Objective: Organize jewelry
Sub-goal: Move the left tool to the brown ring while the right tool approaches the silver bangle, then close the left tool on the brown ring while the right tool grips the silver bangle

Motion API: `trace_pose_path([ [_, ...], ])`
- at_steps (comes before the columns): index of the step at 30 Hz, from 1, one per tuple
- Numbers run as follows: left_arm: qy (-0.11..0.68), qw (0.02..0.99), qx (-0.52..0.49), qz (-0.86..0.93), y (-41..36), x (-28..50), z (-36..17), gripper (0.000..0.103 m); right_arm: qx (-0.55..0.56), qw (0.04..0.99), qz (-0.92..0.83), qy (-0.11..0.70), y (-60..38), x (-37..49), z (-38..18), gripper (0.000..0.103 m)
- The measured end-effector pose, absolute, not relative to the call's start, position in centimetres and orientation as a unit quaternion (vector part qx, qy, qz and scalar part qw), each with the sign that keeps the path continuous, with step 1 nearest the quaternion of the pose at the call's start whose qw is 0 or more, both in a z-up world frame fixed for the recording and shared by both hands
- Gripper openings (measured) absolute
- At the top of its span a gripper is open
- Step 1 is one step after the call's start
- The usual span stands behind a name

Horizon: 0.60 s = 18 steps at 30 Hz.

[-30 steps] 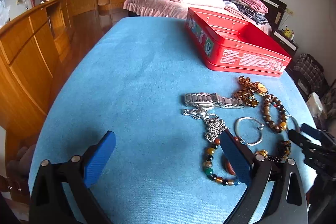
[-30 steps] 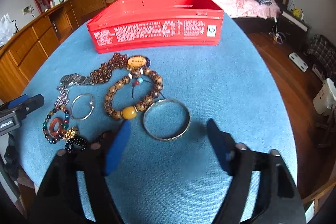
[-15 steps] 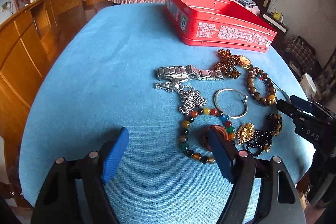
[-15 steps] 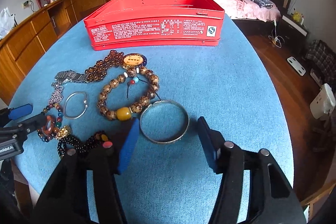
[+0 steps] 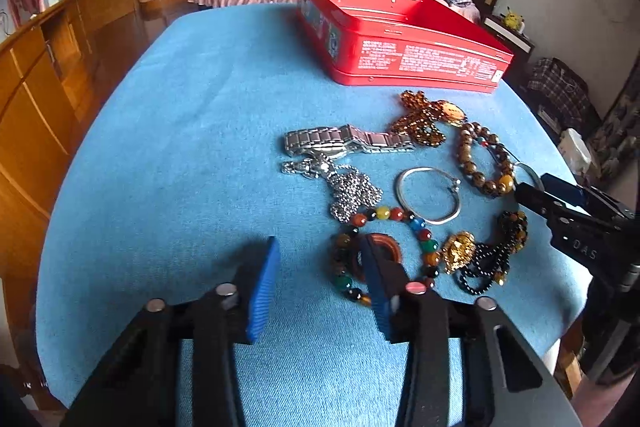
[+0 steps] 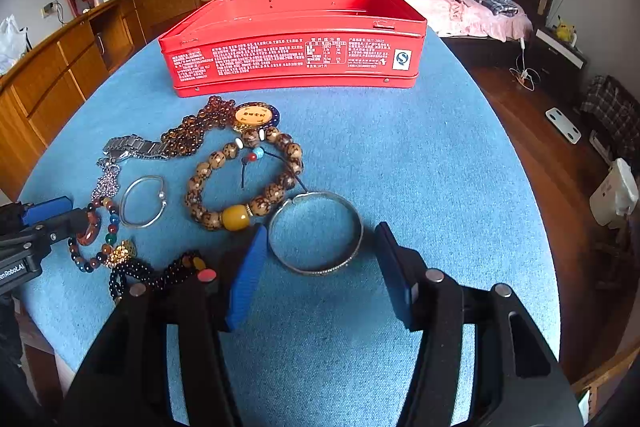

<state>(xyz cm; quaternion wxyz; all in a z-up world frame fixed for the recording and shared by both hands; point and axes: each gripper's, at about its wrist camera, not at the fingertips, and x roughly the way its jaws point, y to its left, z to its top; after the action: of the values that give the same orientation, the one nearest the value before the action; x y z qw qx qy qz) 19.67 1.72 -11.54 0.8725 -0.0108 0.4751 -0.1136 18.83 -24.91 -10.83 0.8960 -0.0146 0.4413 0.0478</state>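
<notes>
**Tongs low over the jewelry**

Both tongs gape, gripping nothing. Left tongs (image 5: 320, 279) seem to straddle the multicolored bead bracelet (image 5: 384, 251) near the table's (image 5: 180, 147) front edge; right tongs (image 6: 318, 271) flank the silver bangle (image 6: 316, 233). Red tin (image 6: 292, 43) sits behind.

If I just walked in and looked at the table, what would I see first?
Probably the big red tin box, open and standing at the far side of the blue tablecloth. Next, the heap of jewelry in front of it: a brown bead bracelet with a yellow bead, and a silver bangle lying between the open fingers of the right gripper. The left gripper, open too, reaches at a colorful bead bracelet.
</notes>
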Motion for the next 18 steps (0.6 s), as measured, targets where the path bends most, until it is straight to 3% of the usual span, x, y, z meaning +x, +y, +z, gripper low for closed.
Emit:
trace_pose_path([
  [2, 0.477, 0.871, -0.027, -0.116, 2.7, 19.8, -11.4, 0.023, -0.014, 0.896, 0.048, 0.441, -24.9, 18.8, -10.9, 0.054],
  [4, 0.48, 0.871, -0.041, -0.1, 3.7, 20.1, -11.5, 0.019, -0.014, 0.897, 0.047, 0.44, -24.9, 18.8, -10.8, 0.054],
  [9, 0.474, 0.872, -0.064, -0.104, 4.4, 19.7, -11.1, 0.02, -0.012, 0.897, 0.047, 0.439, -24.9, 18.8, -10.9, 0.055],
  [11, 0.466, 0.876, -0.052, -0.111, 3.6, 19.1, -10.7, 0.027, -0.011, 0.898, 0.047, 0.438, -24.9, 18.7, -11.0, 0.055],
  [18, 0.46, 0.88, -0.016, -0.119, 1.4, 19.1, -11.0, 0.027, -0.009, 0.899, 0.048, 0.436, -24.9, 18.7, -11.0, 0.055],
])
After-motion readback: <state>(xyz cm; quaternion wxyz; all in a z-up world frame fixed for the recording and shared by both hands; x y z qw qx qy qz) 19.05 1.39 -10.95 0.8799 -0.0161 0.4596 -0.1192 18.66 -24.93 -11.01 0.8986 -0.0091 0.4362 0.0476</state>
